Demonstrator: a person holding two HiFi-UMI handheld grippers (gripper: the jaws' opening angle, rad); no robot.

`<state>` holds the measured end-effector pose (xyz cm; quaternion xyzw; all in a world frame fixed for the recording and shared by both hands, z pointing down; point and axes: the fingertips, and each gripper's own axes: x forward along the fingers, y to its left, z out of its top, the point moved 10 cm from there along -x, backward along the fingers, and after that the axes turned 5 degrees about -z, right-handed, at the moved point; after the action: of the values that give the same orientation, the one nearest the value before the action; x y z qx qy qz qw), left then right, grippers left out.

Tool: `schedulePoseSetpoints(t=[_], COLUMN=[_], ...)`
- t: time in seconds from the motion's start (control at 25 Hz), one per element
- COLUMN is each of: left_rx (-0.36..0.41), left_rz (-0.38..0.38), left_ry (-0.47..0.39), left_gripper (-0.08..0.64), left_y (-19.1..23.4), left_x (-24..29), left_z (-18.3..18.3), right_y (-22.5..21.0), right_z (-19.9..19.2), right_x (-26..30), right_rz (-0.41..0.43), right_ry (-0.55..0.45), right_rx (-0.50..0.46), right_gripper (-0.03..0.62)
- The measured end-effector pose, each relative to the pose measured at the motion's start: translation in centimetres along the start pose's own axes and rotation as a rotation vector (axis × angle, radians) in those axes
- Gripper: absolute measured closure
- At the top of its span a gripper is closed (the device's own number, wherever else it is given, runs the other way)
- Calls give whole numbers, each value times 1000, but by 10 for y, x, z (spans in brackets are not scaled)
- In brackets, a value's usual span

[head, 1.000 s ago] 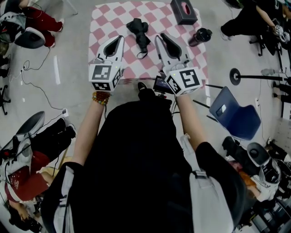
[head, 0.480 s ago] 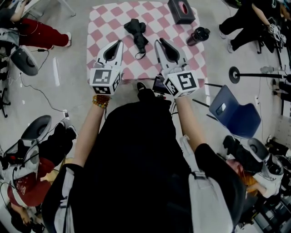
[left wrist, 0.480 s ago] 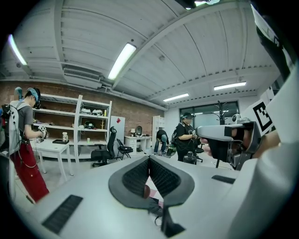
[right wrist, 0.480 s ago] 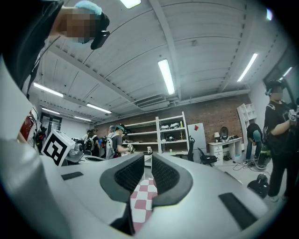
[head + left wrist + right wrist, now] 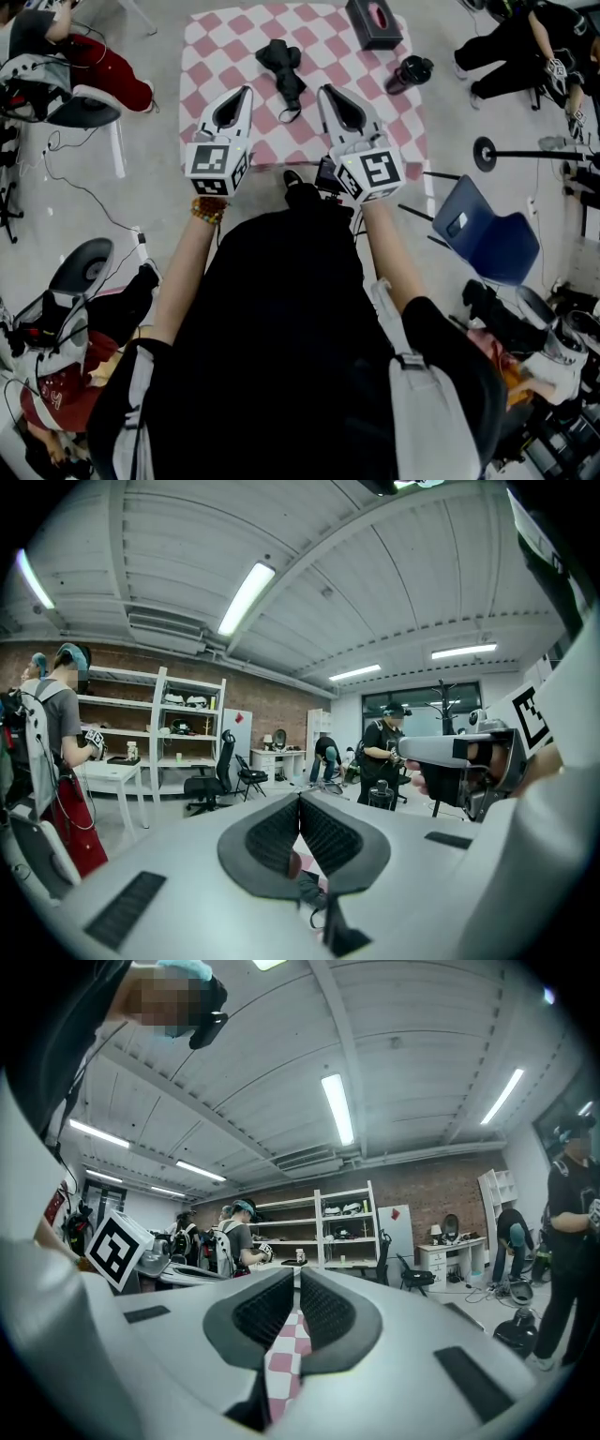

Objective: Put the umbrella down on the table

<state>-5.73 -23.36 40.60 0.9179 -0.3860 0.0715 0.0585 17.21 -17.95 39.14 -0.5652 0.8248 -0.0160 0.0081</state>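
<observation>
Evidently the umbrella (image 5: 283,66) lies toward the surface's (image 5: 216,47) far edge, seemingly done; left tool (image 5: 242,94) sits together, right tool (image 5: 328,94) is closing on nothing; next, just withdraw.

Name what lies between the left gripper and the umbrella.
Nothing: in the head view, only bare checkered tablecloth separates the left gripper from the umbrella.

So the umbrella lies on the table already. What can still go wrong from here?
1. The strap loop of the umbrella points toward the right gripper, whose empty jaws are closing. A forward move might snag the loop and drag the umbrella.
2. The black bottle stands at the right edge of the table, so a sideways sweep could knock it off.
</observation>
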Motion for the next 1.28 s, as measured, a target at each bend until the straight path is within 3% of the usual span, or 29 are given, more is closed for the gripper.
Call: schedulePoseSetpoints(t=[1.28], left_rx=[2], left_rz=[-24], left_ry=[15], left_gripper=[546], left_y=[-1], left_x=[8], left_z=[-13], right_y=[0], right_z=[-20], right_x=[-5], right_rz=[-28], right_ry=[41], right_rx=[28], right_gripper=[574])
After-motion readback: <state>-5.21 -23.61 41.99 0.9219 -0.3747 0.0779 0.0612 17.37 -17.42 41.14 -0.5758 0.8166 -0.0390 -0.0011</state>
